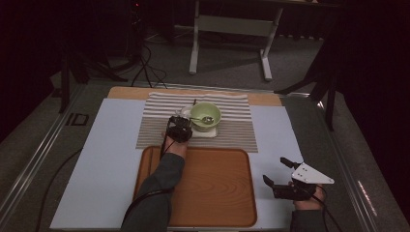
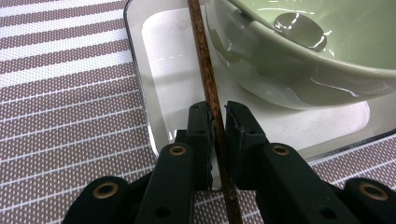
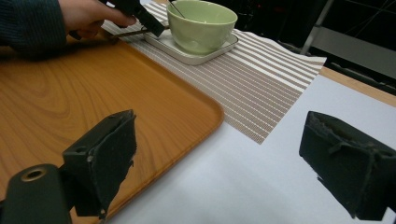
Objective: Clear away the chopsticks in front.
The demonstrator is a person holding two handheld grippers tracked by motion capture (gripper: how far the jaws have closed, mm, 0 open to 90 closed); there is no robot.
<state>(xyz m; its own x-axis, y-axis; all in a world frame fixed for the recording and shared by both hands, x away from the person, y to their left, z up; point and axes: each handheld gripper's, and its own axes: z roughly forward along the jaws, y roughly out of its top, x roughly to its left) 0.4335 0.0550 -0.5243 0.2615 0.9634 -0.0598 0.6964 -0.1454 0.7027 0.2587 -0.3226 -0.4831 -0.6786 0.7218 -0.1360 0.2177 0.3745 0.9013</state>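
The left claw [image 2: 218,122] has its jaws pinching a brown stick [image 2: 205,70], probably a chopstick, that lies on the white plate [image 2: 154,65] beside the green bowl [image 2: 327,60], on the striped mat [image 1: 241,130] toward the table's far edge. So the grasp looks made; lifting it and setting it down, perhaps on the wooden tray [image 1: 212,188] at the near edge, remains. The right claw [image 3: 224,163] hangs spread and empty near the table's right edge.

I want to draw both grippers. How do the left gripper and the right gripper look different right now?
The left gripper has its jaws nearly together around a brown stick; the right gripper gapes wide with nothing between. The left one sits by the green bowl; the right hovers beside the wooden tray. Both are black.
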